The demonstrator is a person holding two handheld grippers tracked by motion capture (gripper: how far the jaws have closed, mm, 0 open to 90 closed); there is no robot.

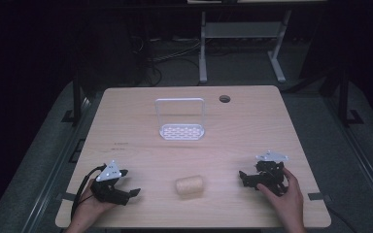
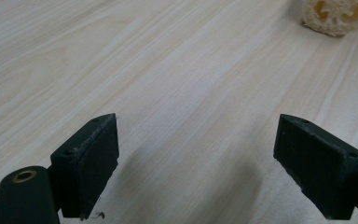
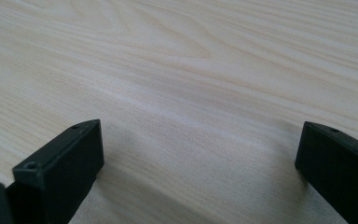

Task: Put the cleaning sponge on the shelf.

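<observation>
A tan loofah roll (image 1: 190,186) lies on its side on the wooden table (image 1: 189,150) near the front edge, midway between my grippers. My left gripper (image 1: 132,193) rests on the table to its left, open, jaws toward the roll. In the left gripper view the jaws stand wide apart (image 2: 196,163) with bare wood between them, and the loofah's holed end (image 2: 335,16) shows at the top right. My right gripper (image 1: 243,178) rests to the right of the roll, open. In the right gripper view (image 3: 200,163) nothing lies between its jaws.
A clear plastic rack (image 1: 180,121) with a perforated base stands upright at the table's middle back. A round cable hole (image 1: 224,99) sits at the back right. Beyond the far edge is a white desk frame (image 1: 243,43) and dark floor.
</observation>
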